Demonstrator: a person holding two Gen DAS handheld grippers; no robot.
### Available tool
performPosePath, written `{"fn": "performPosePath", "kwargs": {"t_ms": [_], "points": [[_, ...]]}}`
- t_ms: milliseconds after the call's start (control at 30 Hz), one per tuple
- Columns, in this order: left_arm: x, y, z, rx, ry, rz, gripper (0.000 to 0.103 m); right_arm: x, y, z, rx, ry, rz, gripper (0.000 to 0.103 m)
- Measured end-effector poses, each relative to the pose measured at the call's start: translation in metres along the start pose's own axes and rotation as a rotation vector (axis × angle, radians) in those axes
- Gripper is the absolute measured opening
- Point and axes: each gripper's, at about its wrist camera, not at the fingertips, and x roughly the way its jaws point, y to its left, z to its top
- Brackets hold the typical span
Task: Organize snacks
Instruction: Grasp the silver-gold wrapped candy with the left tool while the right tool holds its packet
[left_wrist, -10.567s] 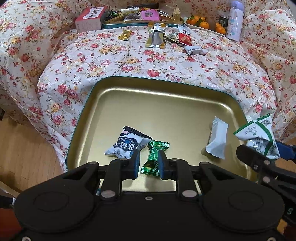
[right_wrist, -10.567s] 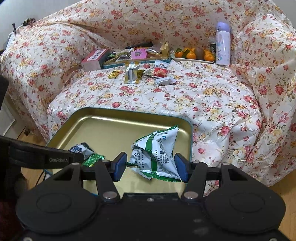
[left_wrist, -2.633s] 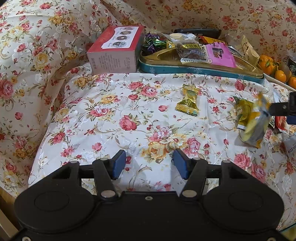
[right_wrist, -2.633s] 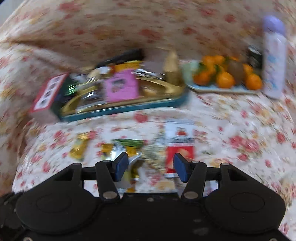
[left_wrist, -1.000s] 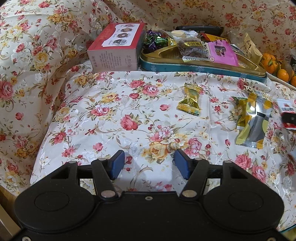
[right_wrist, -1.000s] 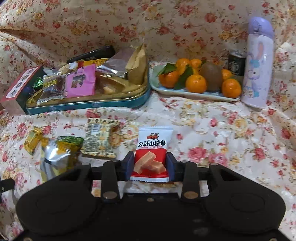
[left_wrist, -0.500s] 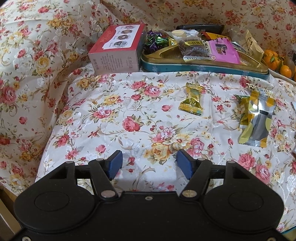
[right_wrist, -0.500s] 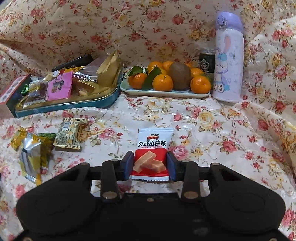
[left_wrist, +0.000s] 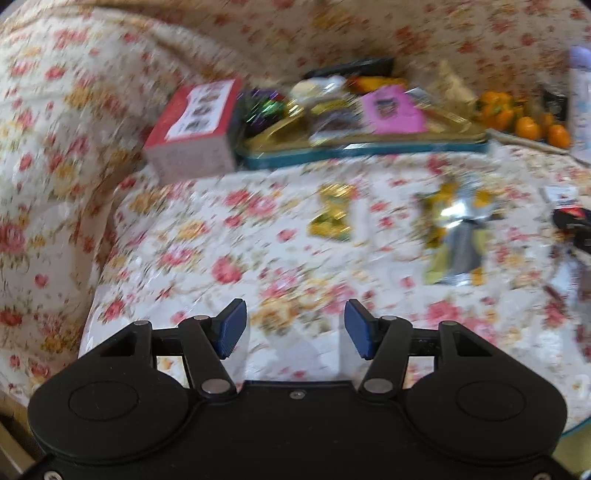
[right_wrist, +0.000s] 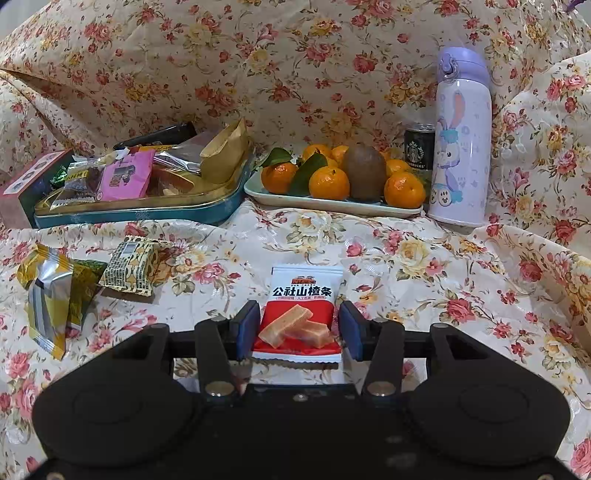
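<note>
A red and white hawthorn snack packet (right_wrist: 301, 314) lies on the floral cloth, and my right gripper (right_wrist: 297, 330) is shut on its lower half. A silver and yellow packet (right_wrist: 48, 291) and a gold patterned packet (right_wrist: 135, 266) lie to its left. My left gripper (left_wrist: 295, 328) is open and empty above the cloth. The left wrist view is blurred. It shows a gold candy (left_wrist: 330, 214) and the silver and yellow packet (left_wrist: 456, 236) ahead, with the right gripper (left_wrist: 576, 225) at the right edge.
A teal tin tray (right_wrist: 147, 212) heaped with snacks stands at the back left, beside a red box (left_wrist: 192, 129). A plate of oranges and a kiwi (right_wrist: 332, 203), a coffee can (right_wrist: 419, 147) and a purple bottle (right_wrist: 461, 140) stand at the back right.
The left wrist view has swung and blurred with the gripper still open. The right gripper has stayed shut on the hawthorn packet and drawn a little closer to the back.
</note>
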Motion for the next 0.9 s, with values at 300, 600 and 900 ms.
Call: {"fn": "performPosePath", "kwargs": {"t_ms": [300, 600, 900], "points": [[-0.014, -0.046, 0.020, 0.102, -0.083, -0.102, 0.062, 0.001, -0.003, 0.000, 0.016, 0.002, 0.024, 0.055], [-0.003, -0.061, 0.025, 0.075, -0.078, -0.160, 0.062, 0.002, -0.002, 0.000, 0.015, 0.003, 0.021, 0.056], [0.002, -0.070, 0.030, 0.071, -0.089, -0.171, 0.062, 0.003, -0.001, 0.000, 0.013, 0.004, 0.017, 0.056]]}}
